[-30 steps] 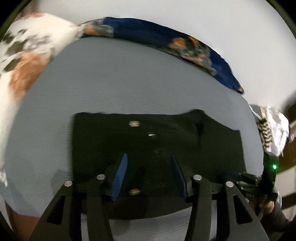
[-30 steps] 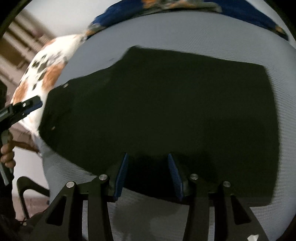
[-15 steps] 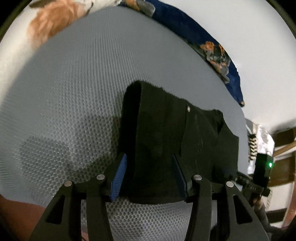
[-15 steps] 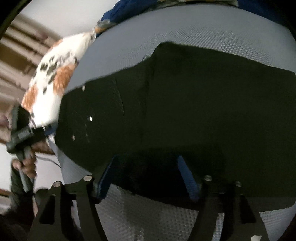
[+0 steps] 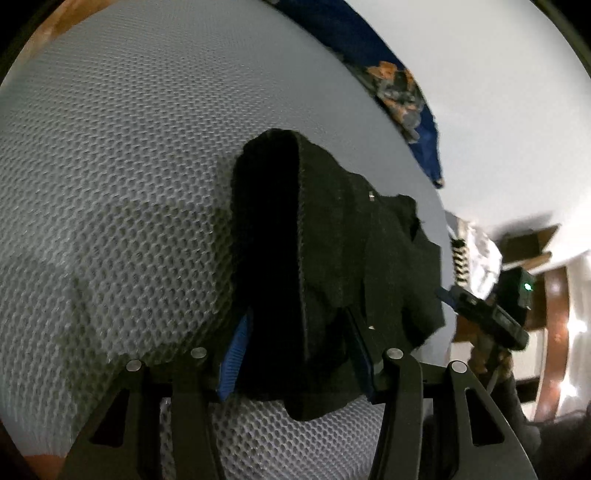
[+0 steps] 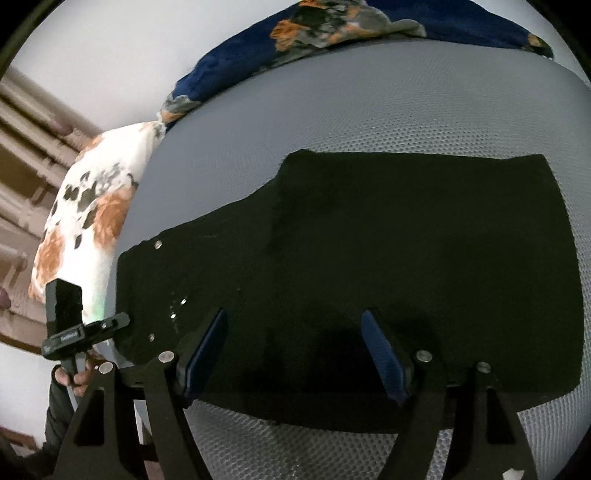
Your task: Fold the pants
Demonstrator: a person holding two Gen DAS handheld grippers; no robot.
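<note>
Bare grey mattress (image 5: 110,184) left of black pants (image 6: 406,258), blue blanket (image 6: 332,29) and perhaps pillow (image 6: 92,214) bounding far edge

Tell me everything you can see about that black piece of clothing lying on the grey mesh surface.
The black fabric pants look soft, matte and slightly fuzzy, with small silver rivets near one end. They lie across the grey honeycomb-mesh surface, mostly flat in the right wrist view, with one bunched part raised into a fold in the left wrist view. The left gripper has that bunched cloth between its blue-padded jaws. The right gripper hangs over the near edge, its jaws opening with nothing pinched between them.
</note>
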